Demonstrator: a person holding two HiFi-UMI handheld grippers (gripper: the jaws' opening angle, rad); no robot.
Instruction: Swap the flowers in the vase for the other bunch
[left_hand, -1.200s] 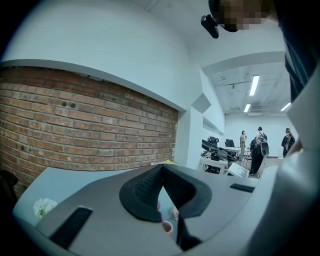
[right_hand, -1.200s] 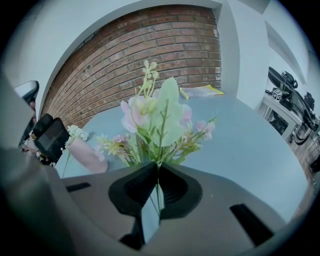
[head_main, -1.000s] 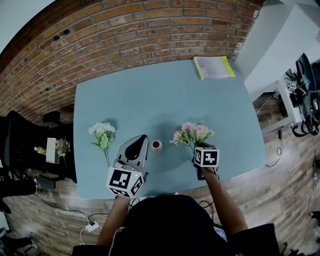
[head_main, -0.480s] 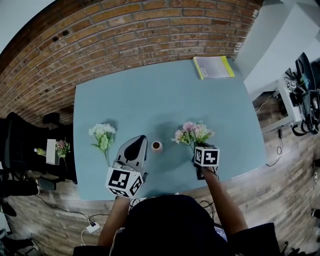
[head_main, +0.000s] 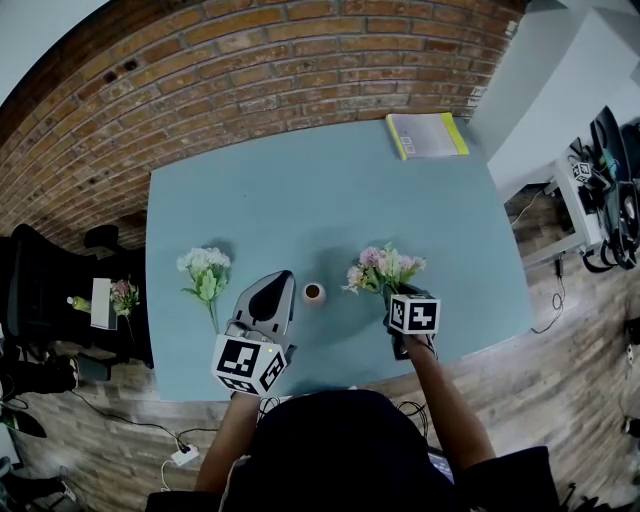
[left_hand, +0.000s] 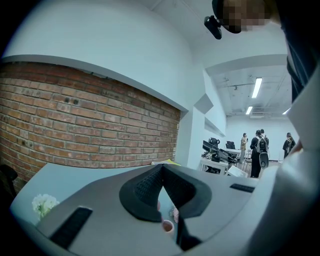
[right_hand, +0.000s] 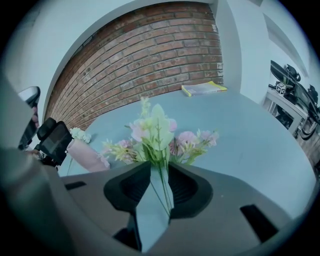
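A pink and green flower bunch (head_main: 385, 270) lies on the blue table (head_main: 300, 190), right of a small pink vase (head_main: 313, 292). My right gripper (head_main: 398, 298) is at its stems; the jaws are opening, and the thin stems (right_hand: 164, 185) run through the gap close to the right pad without being pressed. Seen from the right gripper, the blossoms (right_hand: 160, 132) spread just past the jaws and the vase (right_hand: 87, 155) stands to the left. A white bunch (head_main: 206, 270) lies at the left. My left gripper (head_main: 281, 280) is shut and empty, pointing past the vase (left_hand: 166, 226).
A yellow-edged book (head_main: 428, 134) lies at the table's far right corner. A black chair (head_main: 40, 290) with a small pink posy (head_main: 125, 293) stands off the left edge. A brick wall (head_main: 250, 70) runs behind. People (left_hand: 260, 150) stand far off by desks.
The pink bunch has settled a little lower onto the table in front of my right gripper. Both grippers have stayed where they were.
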